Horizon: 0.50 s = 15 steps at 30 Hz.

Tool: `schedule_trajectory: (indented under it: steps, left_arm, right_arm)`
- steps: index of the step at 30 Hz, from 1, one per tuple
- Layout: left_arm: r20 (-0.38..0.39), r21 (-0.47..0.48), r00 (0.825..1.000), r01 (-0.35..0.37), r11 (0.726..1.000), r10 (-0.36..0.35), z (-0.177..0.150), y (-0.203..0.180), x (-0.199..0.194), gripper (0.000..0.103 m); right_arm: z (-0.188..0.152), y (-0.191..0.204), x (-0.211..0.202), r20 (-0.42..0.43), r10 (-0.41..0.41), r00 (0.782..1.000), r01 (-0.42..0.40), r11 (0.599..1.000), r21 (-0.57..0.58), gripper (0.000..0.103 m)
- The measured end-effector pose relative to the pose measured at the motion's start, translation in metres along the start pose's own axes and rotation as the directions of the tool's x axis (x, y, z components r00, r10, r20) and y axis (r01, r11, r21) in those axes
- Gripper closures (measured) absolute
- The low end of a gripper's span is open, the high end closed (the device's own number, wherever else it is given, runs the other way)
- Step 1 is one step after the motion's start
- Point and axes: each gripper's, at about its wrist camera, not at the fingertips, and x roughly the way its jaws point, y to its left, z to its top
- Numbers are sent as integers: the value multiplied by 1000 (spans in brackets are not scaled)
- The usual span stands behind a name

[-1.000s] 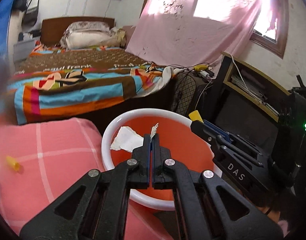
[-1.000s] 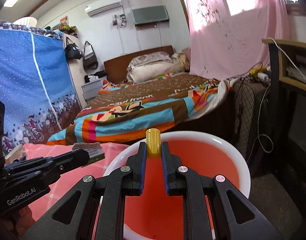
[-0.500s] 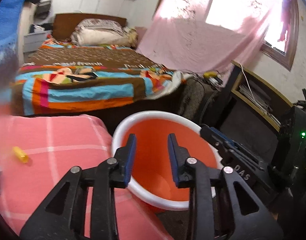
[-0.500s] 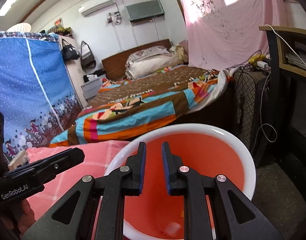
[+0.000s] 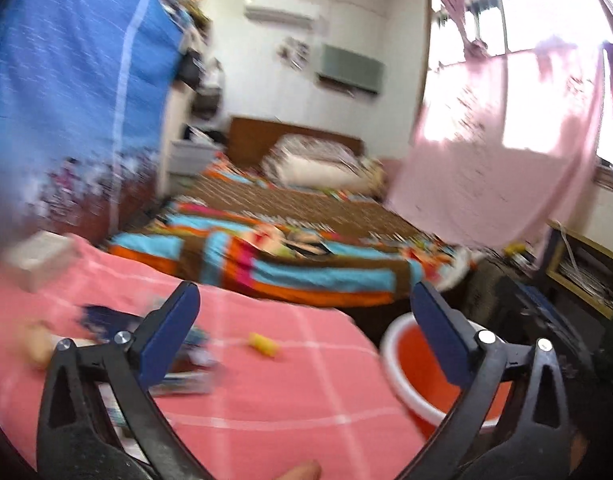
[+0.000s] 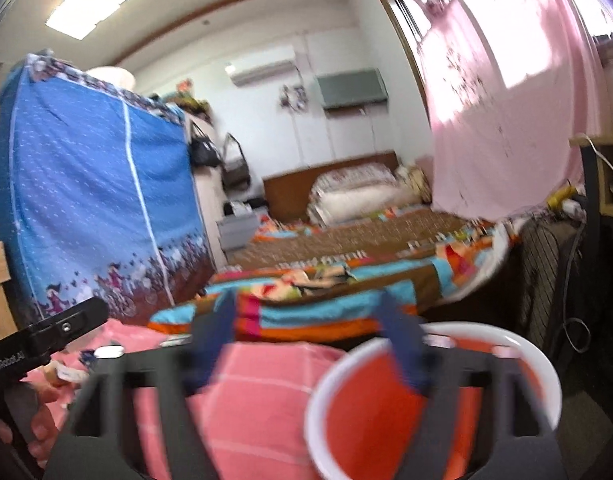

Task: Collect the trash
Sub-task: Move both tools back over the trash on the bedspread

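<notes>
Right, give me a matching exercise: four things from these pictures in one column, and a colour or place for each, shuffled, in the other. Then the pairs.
Things:
1. bucket
2. yellow cap
3. wardrobe cover
4. curtain

Descriptions:
A. blue with a printed border
B. lying on the pink checked cloth
C. pink, hanging over the window
D. white rim, orange inside, beside the cloth's edge

Pairs: 1-D, 2-B, 3-A, 4-C
</notes>
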Motion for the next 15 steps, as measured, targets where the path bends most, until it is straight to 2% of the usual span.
schedule_trajectory:
  steps: [2,4,10,15]
  left_arm:
    - [33,0,998,-51,999,51,1,17,-13,0]
    - [59,-6,993,-99,995,99,2,36,-25,0]
    - [121,-33,972,-199,979,202,-1,79,-52,0]
    - [145,-26,953,-265,964,266,-5,111,-67,0]
  right_arm:
    - [2,15,-2,33,40,999,-40,999,-6,10]
    - [1,29,-4,66,66,996,-65,998,-20,0]
    - [-5,72,-3,117,166,979,-159,985,-71,0]
    - [-13,106,3,109,220,969,-207,971,-120,0]
